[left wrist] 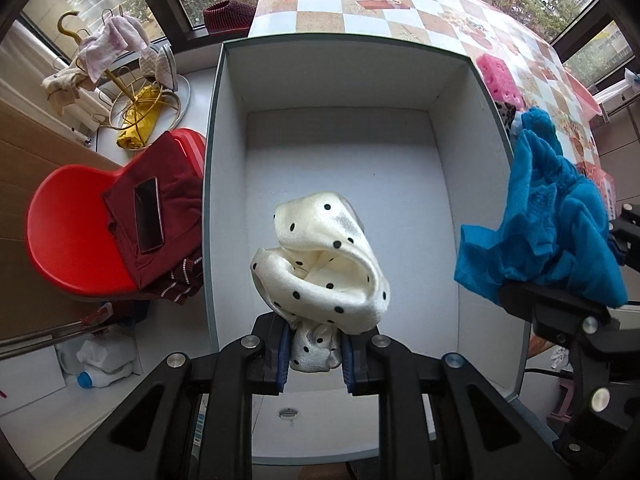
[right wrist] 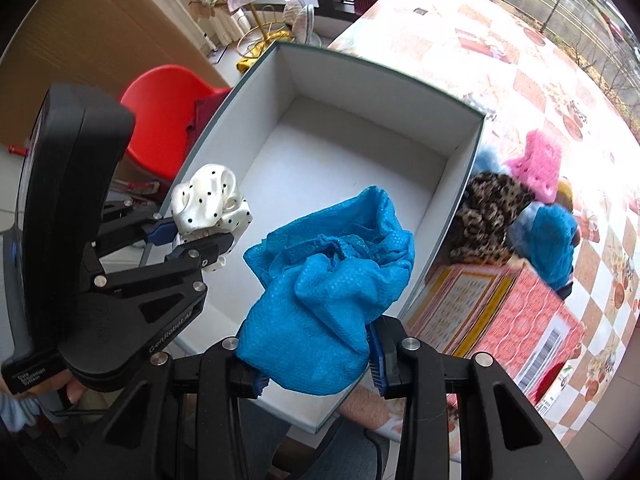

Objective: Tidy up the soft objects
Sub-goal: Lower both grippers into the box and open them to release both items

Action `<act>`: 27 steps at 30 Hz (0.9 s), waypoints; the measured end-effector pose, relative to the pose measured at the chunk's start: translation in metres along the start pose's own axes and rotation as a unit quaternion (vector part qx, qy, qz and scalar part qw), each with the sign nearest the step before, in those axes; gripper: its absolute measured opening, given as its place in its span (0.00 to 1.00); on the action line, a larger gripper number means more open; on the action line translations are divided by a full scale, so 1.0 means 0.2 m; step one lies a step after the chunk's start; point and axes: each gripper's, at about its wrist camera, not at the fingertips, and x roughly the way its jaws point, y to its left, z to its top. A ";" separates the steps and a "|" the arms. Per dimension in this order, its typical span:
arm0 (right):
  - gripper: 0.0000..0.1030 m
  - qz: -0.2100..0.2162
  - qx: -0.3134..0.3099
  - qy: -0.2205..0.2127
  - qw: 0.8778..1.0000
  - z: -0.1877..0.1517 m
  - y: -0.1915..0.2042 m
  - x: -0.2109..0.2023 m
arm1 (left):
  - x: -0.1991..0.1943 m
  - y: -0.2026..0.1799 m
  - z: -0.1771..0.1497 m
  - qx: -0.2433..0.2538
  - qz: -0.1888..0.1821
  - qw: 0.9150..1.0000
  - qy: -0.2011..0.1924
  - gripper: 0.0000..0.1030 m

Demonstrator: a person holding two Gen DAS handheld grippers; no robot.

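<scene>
Left tool (left wrist: 314, 354) is clenched on a white polka-dot cloth (left wrist: 324, 256), blue pads pinching its lower bunch; the rest of the cloth balloons out past the fingertips and hangs over the bare floor of the white box (left wrist: 340, 152). Seen from the right wrist, the same left tool (right wrist: 196, 240) sits at the box's left wall with the dotted cloth (right wrist: 212, 196) puffed above its tips. Right tool (right wrist: 316, 368) is grasping a blue mesh cloth (right wrist: 328, 288), pads pressed on either side, the fabric bulging up and forward over the near part of the box (right wrist: 360, 152). From the left wrist that blue cloth (left wrist: 548, 216) hangs at the box's right wall, on the right tool (left wrist: 560, 300). Both cloths are off the box floor, each in its own tool, well apart. Box stands on a counter (right wrist: 540, 80) with a checked cover. Just right of the box lies a pile of soft things: a pink fuzzy piece (right wrist: 536, 164), a leopard-print piece (right wrist: 488, 216), another blue cloth (right wrist: 556, 236), with a red patterned carton (right wrist: 512, 316) beside it. Left of the box, a red chair (left wrist: 72, 224) holds a dark red garment (left wrist: 168, 184) with a phone (left wrist: 148, 216) on top.
</scene>
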 end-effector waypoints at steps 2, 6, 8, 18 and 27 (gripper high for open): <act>0.38 0.003 0.012 -0.002 1.000 0.04 -0.03 -0.01 | 0.00 0.01 0.05 -0.003 0.000 1.000 -0.001 0.21; 0.38 0.011 0.038 -0.005 0.999 0.10 -0.08 -0.02 | 0.02 0.04 0.13 -0.019 -0.006 1.000 0.003 0.21; 0.38 0.011 0.049 -0.008 0.999 0.15 -0.11 -0.03 | 0.02 0.05 0.17 -0.027 -0.004 1.000 0.003 0.21; 0.38 0.020 0.093 -0.008 0.995 0.26 -0.20 0.00 | 0.05 0.06 0.32 -0.056 0.017 0.998 -0.004 0.22; 0.38 0.029 0.108 0.000 0.994 0.31 -0.25 0.05 | 0.10 0.06 0.35 -0.061 0.020 0.998 0.005 0.24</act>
